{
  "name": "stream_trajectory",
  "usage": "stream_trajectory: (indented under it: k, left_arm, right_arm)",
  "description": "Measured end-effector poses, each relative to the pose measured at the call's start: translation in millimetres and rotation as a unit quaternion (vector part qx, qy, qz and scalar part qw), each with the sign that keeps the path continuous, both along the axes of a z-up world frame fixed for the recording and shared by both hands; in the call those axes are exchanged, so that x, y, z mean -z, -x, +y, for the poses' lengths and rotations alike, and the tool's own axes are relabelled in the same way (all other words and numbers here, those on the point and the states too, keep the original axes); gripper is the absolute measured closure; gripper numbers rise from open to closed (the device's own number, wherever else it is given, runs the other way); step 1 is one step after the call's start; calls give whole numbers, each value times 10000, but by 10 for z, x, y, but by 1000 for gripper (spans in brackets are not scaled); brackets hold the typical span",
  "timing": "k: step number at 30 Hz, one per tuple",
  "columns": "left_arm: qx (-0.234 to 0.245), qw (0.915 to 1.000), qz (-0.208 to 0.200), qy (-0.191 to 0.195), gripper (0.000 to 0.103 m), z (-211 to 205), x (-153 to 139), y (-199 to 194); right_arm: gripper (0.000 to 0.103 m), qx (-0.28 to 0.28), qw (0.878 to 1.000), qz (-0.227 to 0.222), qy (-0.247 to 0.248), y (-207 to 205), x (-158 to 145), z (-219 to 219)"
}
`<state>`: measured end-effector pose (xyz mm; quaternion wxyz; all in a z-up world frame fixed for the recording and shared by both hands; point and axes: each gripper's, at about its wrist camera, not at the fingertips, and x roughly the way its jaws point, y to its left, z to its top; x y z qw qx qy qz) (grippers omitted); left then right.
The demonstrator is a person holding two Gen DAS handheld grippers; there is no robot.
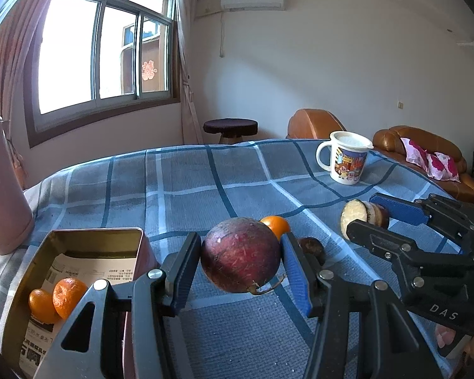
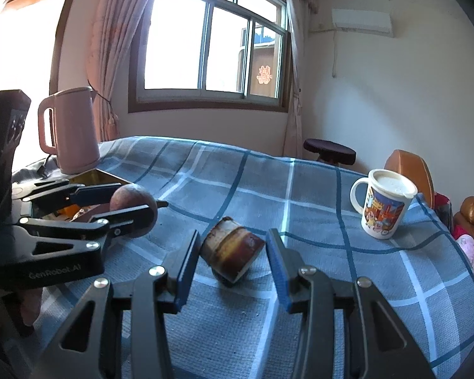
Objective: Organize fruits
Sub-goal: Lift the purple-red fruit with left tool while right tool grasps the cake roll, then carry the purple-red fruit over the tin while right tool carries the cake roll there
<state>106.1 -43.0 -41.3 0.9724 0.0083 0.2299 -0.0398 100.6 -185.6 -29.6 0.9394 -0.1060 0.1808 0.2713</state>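
Both jaws carry produce: our left gripper [image 1: 240, 262] clamps the purple round fruit [image 1: 239, 254], our right gripper [image 2: 233, 260] seemingly pinches a brown cut chunk [image 2: 232, 254]. Two tangerines [image 1: 55, 298] sit in the tin [image 1: 79, 243] at nine o'clock; another orange [image 1: 276, 225] waits at twelve.

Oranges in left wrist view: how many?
3. Two oranges sit in the open tin at lower left. A third orange lies on the tablecloth behind the purple fruit in the left gripper. More may be hidden.
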Motion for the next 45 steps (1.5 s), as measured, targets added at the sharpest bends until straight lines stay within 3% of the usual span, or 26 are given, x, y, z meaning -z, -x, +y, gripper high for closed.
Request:
stream_trajectory:
  k: [31,45]
  left_arm:
    - [-96,9990,-432,-97,49,-33,-61,177]
    - [-115,9981,-594,-83,49,-35,-86,264]
  right_arm:
    - [57,-6,9983,-474,-340,181,-67,-124]
    - [57,-1,9967,-790,-198,293,-92,-79]
